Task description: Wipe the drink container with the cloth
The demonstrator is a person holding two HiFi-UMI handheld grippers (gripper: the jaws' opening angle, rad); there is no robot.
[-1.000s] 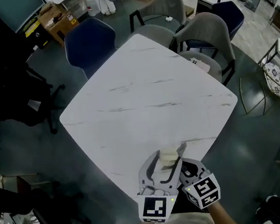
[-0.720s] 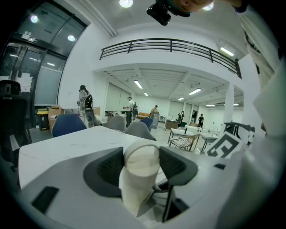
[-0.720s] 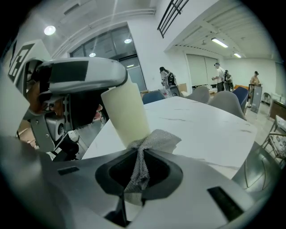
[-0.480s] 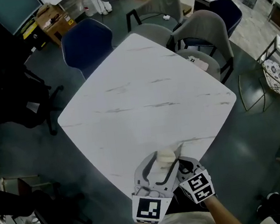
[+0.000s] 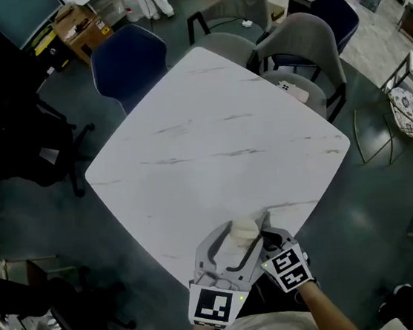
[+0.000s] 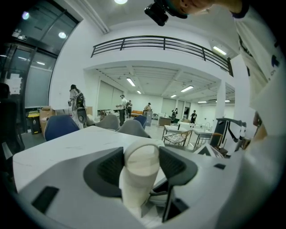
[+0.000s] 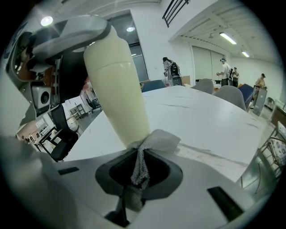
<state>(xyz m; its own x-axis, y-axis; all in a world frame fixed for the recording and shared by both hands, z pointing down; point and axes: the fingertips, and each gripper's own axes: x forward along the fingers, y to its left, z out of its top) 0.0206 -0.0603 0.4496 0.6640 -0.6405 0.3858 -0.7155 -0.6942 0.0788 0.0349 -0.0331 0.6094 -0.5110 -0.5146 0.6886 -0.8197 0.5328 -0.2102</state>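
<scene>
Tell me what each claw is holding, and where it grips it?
The left gripper clamps the cream bottle around its body; the right gripper pinches the grey cloth by a bunched fold.

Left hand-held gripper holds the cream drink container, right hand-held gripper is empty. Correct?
Not quite. The right hand-held gripper isn't empty: the right gripper view shows its jaws pinching a grey cloth beside the drink container. The left hand-held gripper does hold that container.
</scene>
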